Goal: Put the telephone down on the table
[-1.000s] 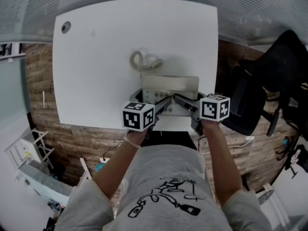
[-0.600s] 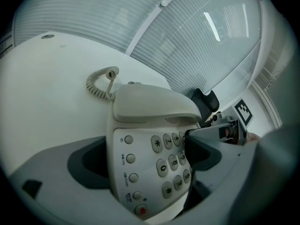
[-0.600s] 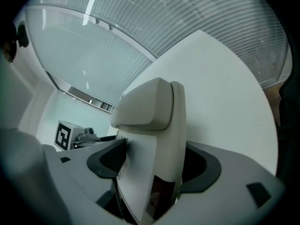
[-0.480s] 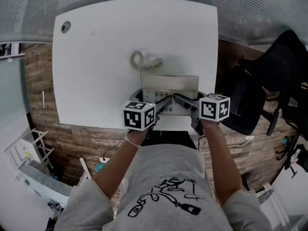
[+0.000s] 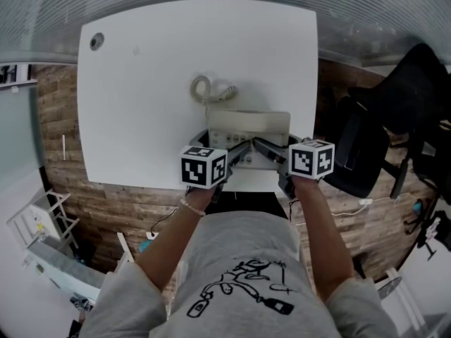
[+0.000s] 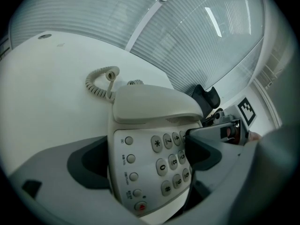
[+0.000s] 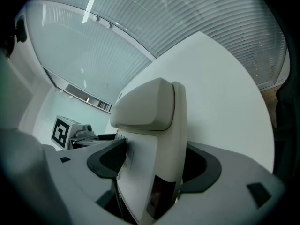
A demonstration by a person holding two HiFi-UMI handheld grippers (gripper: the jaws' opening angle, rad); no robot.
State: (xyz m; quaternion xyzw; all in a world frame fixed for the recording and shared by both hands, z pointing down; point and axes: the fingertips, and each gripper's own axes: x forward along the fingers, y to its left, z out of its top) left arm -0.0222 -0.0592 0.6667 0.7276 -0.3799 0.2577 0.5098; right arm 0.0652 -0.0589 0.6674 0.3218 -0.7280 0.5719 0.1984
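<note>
The left claw (image 6: 145, 156) is clenched across the keypad of the telephone (image 5: 248, 127), and the right claw (image 7: 154, 165) grips its other side. The telephone is at the white tabletop's (image 5: 141, 83) near edge, its coiled cord (image 5: 202, 86) lying just beyond.

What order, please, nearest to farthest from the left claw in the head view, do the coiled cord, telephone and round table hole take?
1. The telephone, gripped in the left claw, by the table's near edge.
2. The coiled cord, just beyond the telephone.
3. The round hole, far left corner of the table.
</note>
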